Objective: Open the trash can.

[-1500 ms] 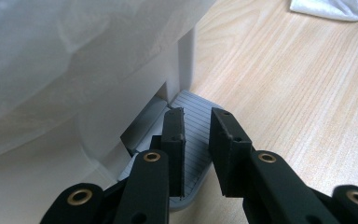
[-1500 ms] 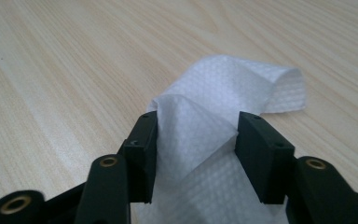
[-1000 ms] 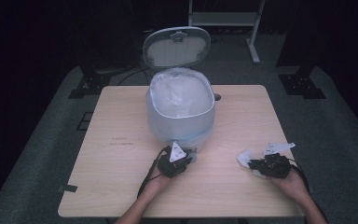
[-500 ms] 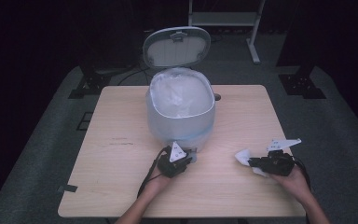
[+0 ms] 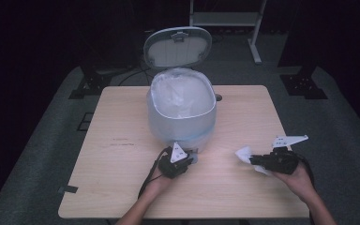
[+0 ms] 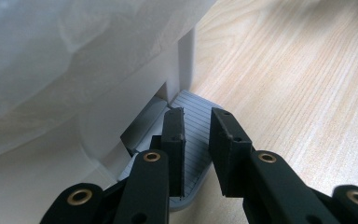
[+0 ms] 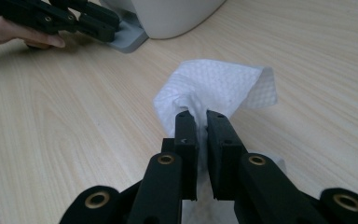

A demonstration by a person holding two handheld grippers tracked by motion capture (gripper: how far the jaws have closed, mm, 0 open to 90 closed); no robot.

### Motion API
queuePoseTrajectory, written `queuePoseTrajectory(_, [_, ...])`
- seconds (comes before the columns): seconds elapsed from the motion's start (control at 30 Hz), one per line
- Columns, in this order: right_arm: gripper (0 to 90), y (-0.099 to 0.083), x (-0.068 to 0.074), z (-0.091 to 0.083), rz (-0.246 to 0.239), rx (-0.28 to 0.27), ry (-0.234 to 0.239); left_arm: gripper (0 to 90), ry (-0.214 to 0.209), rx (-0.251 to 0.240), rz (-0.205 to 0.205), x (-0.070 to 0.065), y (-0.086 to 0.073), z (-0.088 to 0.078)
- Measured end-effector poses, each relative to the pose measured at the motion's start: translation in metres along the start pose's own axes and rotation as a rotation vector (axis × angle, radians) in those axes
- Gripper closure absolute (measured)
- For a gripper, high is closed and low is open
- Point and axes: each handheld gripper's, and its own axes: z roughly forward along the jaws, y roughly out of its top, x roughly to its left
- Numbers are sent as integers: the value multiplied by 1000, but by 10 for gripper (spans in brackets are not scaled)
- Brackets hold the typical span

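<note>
A pale wooden table (image 5: 122, 140) carries a white pedal bin (image 5: 182, 112), lined with a clear bag and its lid (image 5: 178, 47) standing open, set mid-width and nearer the far edge. The left gripper (image 5: 183, 157) sits at the bin's near side, toward the table's near edge, its jaws drawn close together with a narrow gap, their tips resting on the ribbed grey foot pedal (image 6: 193, 135). Near the near right corner, the right gripper (image 7: 198, 122) has its jaws clamped on a crumpled white paper towel (image 7: 216, 88), which it holds just above the surface.
</note>
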Motion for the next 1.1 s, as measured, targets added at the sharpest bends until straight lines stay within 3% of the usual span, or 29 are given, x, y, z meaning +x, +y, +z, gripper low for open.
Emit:
queuePoseTrajectory(0.7, [827,26,6,-21,2,-39,22,757,-3,2,0,1,0,0])
queuePoseTrajectory(1.1, [827,51,11,-34,-21,-49,18,757,-5,0,-4,1,0,0])
